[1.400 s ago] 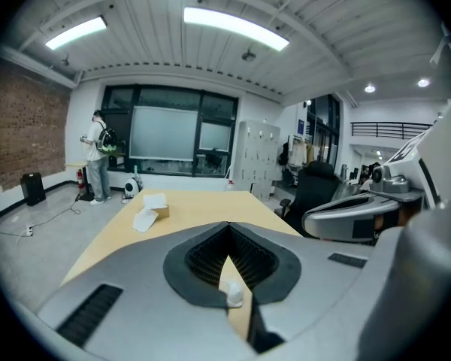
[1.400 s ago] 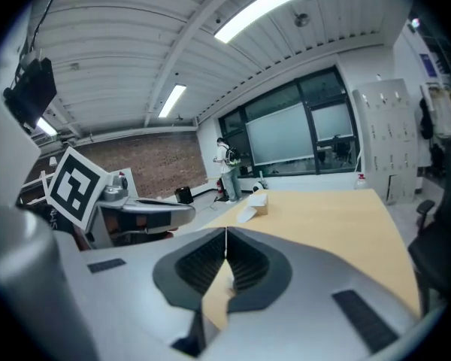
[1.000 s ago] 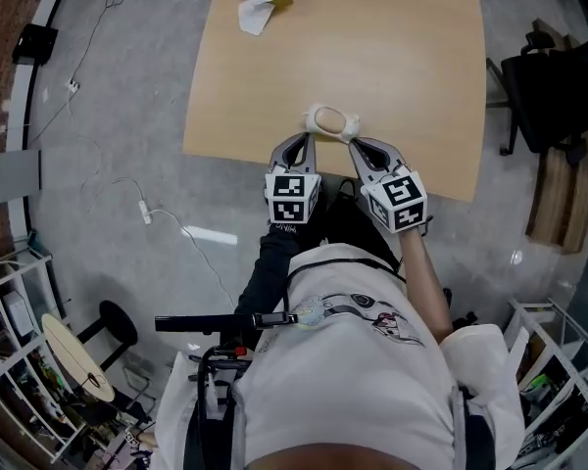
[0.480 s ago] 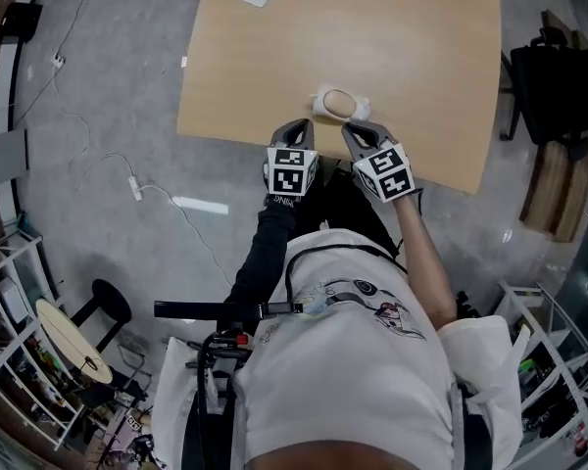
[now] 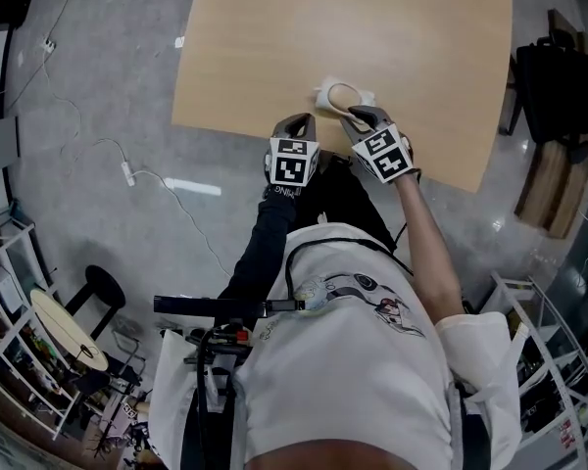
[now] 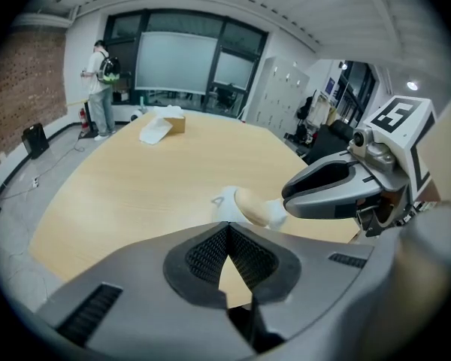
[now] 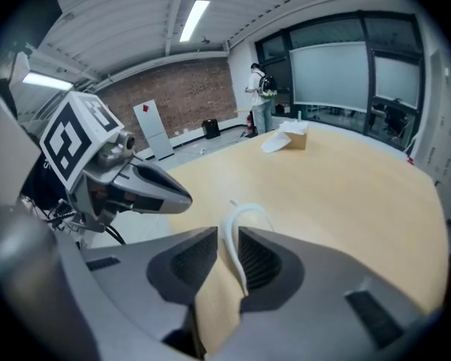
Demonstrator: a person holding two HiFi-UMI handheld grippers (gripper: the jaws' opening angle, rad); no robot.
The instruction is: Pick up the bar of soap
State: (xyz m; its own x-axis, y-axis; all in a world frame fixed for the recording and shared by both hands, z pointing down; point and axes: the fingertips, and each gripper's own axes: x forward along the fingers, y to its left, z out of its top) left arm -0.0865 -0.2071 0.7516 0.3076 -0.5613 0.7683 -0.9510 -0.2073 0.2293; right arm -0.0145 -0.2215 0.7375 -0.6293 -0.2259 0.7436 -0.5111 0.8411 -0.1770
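Note:
An oval tan bar of soap [image 5: 341, 96] [image 6: 249, 204] lies in a white dish [image 5: 320, 92] near the front edge of the wooden table [image 5: 402, 37]. My right gripper [image 5: 359, 116] [image 7: 227, 250] is at the dish's near side. Its jaws have just been opening and stand a little apart, with the dish's thin white rim [image 7: 244, 218] running between them. My left gripper [image 5: 296, 121] [image 6: 227, 235] hangs just left of the dish at the table edge, shut with nothing in it. The soap itself is hidden in the right gripper view.
A crumpled white tissue and a small box [image 6: 161, 126] [image 7: 286, 140] lie at the table's far end. A black chair [image 5: 559, 81] stands to the right, and a cable [image 5: 127, 174] runs on the floor to the left. A person [image 6: 101, 81] stands far off by the windows.
Both grippers have come down and forward to the table edge. The right one has reached the dish and its jaws have parted around the rim. The left has stayed shut.

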